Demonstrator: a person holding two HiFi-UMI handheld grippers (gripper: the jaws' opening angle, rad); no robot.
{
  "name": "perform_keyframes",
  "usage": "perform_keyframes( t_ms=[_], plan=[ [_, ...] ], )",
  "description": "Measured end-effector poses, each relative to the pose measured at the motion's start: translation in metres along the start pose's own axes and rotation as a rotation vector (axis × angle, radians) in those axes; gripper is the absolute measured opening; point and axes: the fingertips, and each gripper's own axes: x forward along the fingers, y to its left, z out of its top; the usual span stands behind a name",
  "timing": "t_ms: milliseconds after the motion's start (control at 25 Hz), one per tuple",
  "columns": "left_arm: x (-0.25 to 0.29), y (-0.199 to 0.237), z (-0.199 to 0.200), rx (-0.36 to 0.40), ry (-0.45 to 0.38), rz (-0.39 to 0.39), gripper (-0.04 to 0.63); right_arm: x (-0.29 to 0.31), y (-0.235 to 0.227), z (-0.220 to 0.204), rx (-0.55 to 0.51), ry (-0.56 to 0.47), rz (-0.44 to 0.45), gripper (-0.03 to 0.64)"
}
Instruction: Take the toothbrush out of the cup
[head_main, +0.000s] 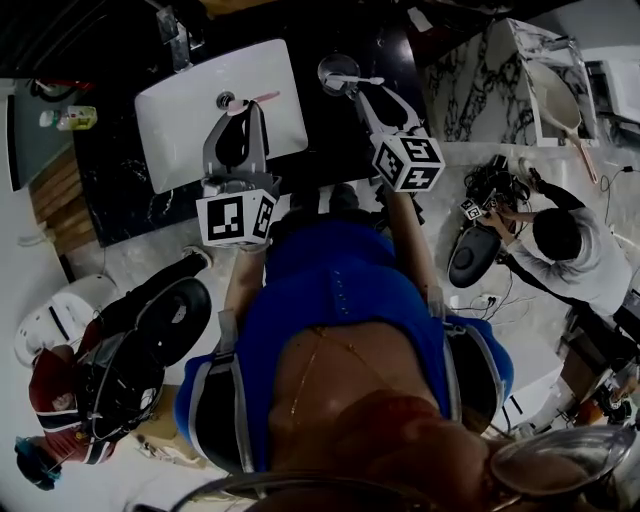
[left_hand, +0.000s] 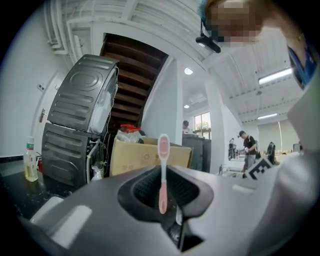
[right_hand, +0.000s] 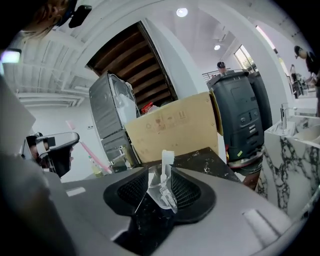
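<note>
A pink toothbrush (head_main: 262, 98) is clamped in my left gripper (head_main: 245, 108), held above the white basin (head_main: 180, 110). In the left gripper view it stands upright between the shut jaws, head (left_hand: 163, 145) uppermost. A clear cup (head_main: 338, 72) stands on the black countertop (head_main: 330, 140) with a white toothbrush (head_main: 358, 80) in it. My right gripper (head_main: 362, 95) reaches up to this cup. In the right gripper view the cup (right_hand: 162, 187) and the white toothbrush (right_hand: 167, 160) sit between the wide-spread jaws, and the pads do not press on the cup.
A bottle (head_main: 70, 118) stands at the counter's left end. A marble-topped counter (head_main: 480, 80) lies to the right. One person (head_main: 560, 240) crouches at the right, another in a helmet (head_main: 60, 400) at the lower left. A cardboard box (left_hand: 140, 155) and a washing machine (left_hand: 80, 115) stand behind.
</note>
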Motion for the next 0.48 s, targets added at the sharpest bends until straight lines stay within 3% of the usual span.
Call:
perform_keyframes(
  t_ms=[240, 480],
  plan=[
    [-0.002, 0.01, -0.009, -0.018, 0.031, 0.022, 0.029, 0.02, -0.004, -0.004, 0.057, -0.025, 0.021, 0.147],
    [0.0, 0.014, -0.018, -0.025, 0.05, 0.015, 0.029, 0.025, -0.008, 0.003, 0.058, -0.084, 0.0, 0.087]
  ],
)
